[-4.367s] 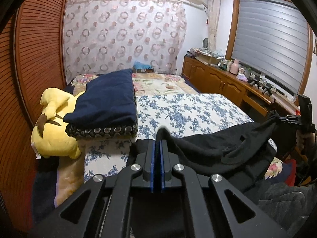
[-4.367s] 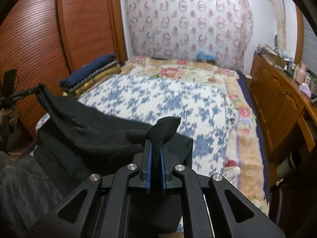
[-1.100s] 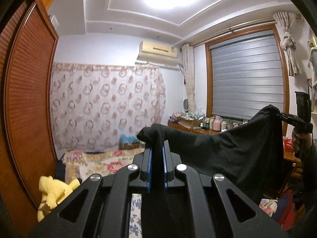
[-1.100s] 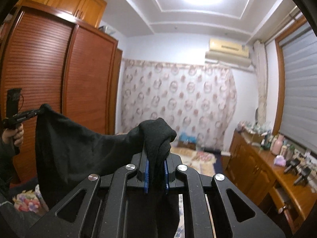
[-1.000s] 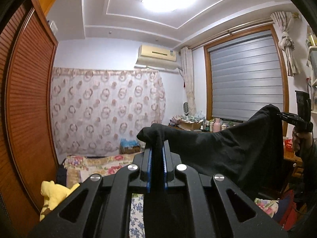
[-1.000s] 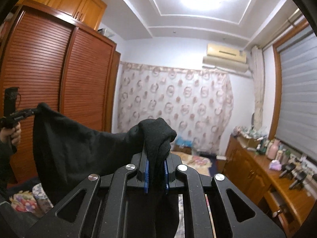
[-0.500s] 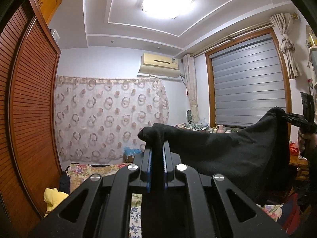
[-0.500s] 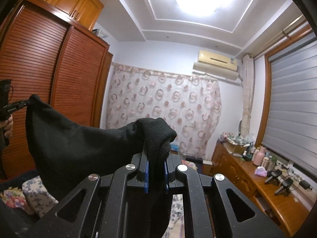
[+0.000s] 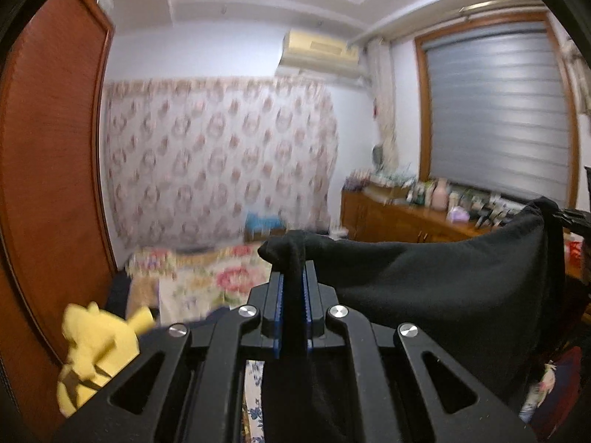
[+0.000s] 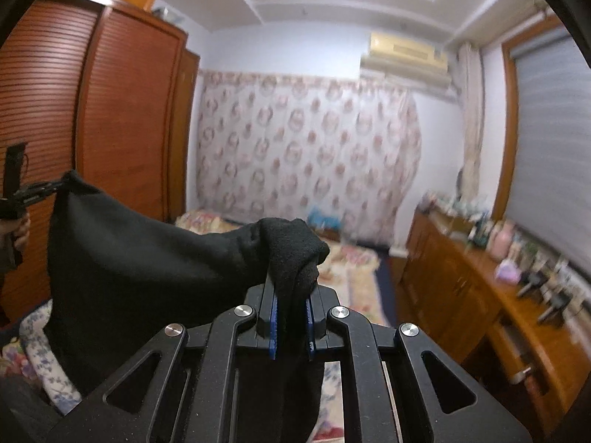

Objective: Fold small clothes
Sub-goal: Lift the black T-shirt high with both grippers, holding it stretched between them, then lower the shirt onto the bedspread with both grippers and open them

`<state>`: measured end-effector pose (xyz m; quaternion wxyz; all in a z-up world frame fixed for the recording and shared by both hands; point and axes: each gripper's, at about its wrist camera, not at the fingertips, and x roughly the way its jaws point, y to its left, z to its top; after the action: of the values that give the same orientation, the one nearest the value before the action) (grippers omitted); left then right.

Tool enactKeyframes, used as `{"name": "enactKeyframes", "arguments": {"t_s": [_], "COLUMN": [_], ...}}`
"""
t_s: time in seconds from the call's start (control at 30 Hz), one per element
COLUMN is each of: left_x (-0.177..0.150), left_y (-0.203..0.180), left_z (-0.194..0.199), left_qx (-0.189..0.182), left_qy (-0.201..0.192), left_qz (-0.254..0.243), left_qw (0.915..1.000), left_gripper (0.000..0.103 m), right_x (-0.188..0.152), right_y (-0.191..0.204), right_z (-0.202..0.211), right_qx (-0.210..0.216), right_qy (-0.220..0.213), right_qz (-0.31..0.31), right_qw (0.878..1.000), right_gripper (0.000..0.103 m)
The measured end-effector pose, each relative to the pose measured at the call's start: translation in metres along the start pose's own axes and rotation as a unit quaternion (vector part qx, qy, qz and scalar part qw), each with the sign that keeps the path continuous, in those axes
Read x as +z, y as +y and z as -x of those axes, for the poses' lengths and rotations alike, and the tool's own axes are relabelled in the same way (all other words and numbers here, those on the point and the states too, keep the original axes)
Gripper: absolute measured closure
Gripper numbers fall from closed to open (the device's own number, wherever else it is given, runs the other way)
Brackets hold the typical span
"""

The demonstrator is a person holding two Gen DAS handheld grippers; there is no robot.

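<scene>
Gripping black garment [image 9: 436,295]: left hand-held gripper [image 9: 292,295] clamped tight on one bunched corner, blue pads [image 9: 277,310] pressed against cloth. Right hand-held gripper [image 10: 291,306] likewise closed on opposite corner. Garment stretched between both, held in air above bed [image 9: 207,277] with floral cover, lower part hanging. Yellow plush toy [image 9: 96,347] at bed's left side. Wooden wardrobe [image 10: 92,110] left, patterned curtain [image 10: 306,155] behind, wooden dresser [image 10: 480,295] right.
</scene>
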<state>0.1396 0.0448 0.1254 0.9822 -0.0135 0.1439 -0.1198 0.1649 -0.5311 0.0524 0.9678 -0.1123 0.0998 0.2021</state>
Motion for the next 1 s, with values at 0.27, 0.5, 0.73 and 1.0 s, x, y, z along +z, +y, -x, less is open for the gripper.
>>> {"name": "enactKeyframes", "arguments": {"t_s": [0.27,0.5,0.73,1.0], "left_x": [-0.041,-0.056,-0.070,-0.074], "left_y": [-0.003,-0.009,-0.005,-0.006], "left_z": [-0.122,-0.181,-0.210,-0.213], "left_qx": [0.015,0.029,0.033,0.013], "left_qy": [0.093,0.142,0.184,0.209], "left_qz": [0.000,-0.007,0.002,0.009], "left_qw": [0.9956,0.9894,0.9824,0.9778], "left_gripper": [0.097,0.096,0.096,0.086], "right_x": [-0.064,-0.093,-0.112,-0.130], "right_y": [-0.034,-0.062,-0.069,-0.067], "right_z": [-0.149,-0.231,-0.279,-0.306], "right_qx": [-0.001,0.004,0.022,0.013], "right_qy": [0.112,0.175,0.212,0.243], "right_qz": [-0.027,-0.037,-0.039,-0.050], "right_qw": [0.993,0.984,0.976,0.969], "right_gripper": [0.095,0.095,0.094,0.089]}}
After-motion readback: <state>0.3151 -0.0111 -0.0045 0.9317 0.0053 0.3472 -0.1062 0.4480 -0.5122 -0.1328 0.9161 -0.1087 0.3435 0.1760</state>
